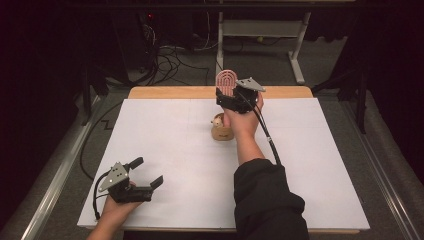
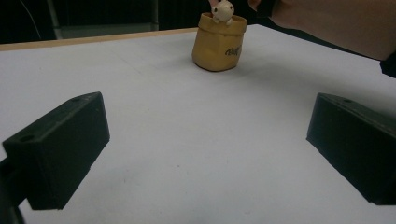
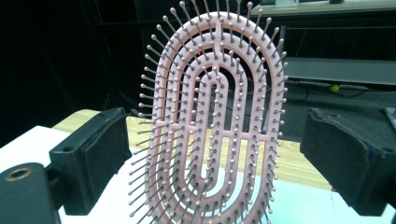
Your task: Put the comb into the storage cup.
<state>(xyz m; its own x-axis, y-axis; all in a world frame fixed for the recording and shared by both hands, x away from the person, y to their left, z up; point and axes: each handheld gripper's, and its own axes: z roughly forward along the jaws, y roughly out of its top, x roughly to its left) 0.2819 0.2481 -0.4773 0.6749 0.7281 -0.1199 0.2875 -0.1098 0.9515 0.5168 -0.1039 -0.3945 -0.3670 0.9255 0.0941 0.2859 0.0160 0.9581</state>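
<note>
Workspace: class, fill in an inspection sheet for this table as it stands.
Surface: white sheet over a wooden table, no spills.
Job's things: pink hairbrush upright at the far edge; yellow pot with a small animal figure in it, beside the right forearm.
Clutter: nothing seen.
Grippers: right tongs open, gaps on either side of the brush head; left tongs open over bare sheet, near left.
Cables: right cable lies along the forearm; loose floor cables behind.
Surroundings: dark room, white desk frame.
</note>
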